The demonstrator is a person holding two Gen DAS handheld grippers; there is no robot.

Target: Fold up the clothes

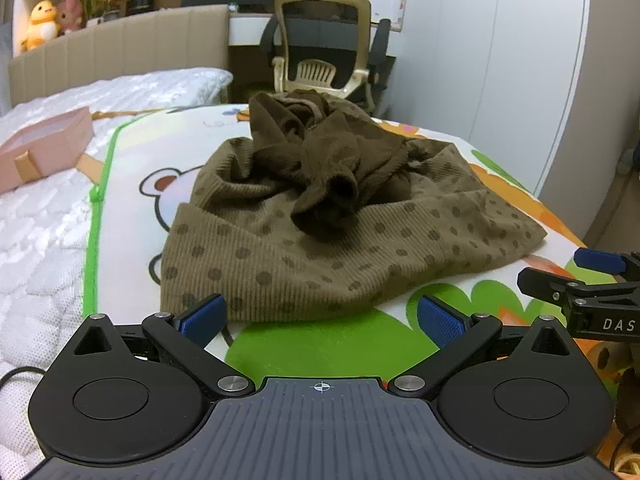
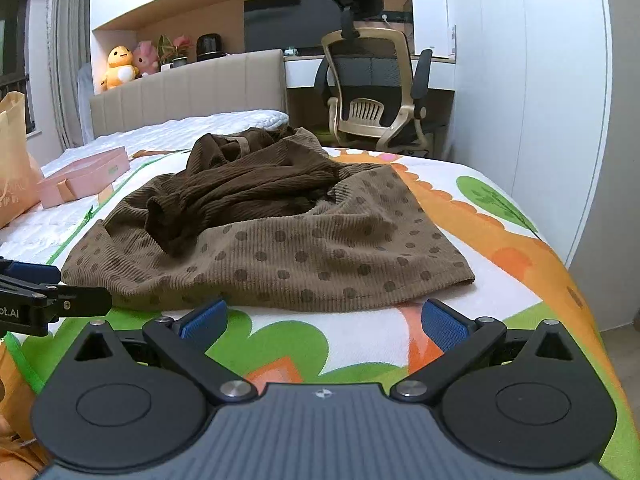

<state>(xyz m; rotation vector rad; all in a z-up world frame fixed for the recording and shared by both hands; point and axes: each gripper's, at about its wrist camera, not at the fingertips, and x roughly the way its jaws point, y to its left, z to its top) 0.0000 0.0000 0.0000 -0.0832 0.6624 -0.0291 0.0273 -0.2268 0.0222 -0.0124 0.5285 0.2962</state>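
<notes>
A brown ribbed garment with dark polka dots (image 1: 320,216) lies crumpled on a colourful cartoon mat (image 1: 304,344) on the bed; a darker brown sleeve is bunched on top of it. In the right wrist view the same garment (image 2: 280,240) spreads across the mat (image 2: 360,344). My left gripper (image 1: 320,316) is open, its blue pads just short of the garment's near hem, with nothing between them. My right gripper (image 2: 324,320) is open too, close to the hem's right part. Each gripper shows at the edge of the other's view: the right gripper (image 1: 580,280), the left gripper (image 2: 40,296).
A pink box (image 1: 44,148) rests on the white quilted mattress (image 1: 36,264) to the left. An office chair (image 2: 376,88) stands beyond the bed by a desk. A paper bag (image 2: 12,160) sits at the far left. White wardrobe doors (image 2: 540,120) line the right side.
</notes>
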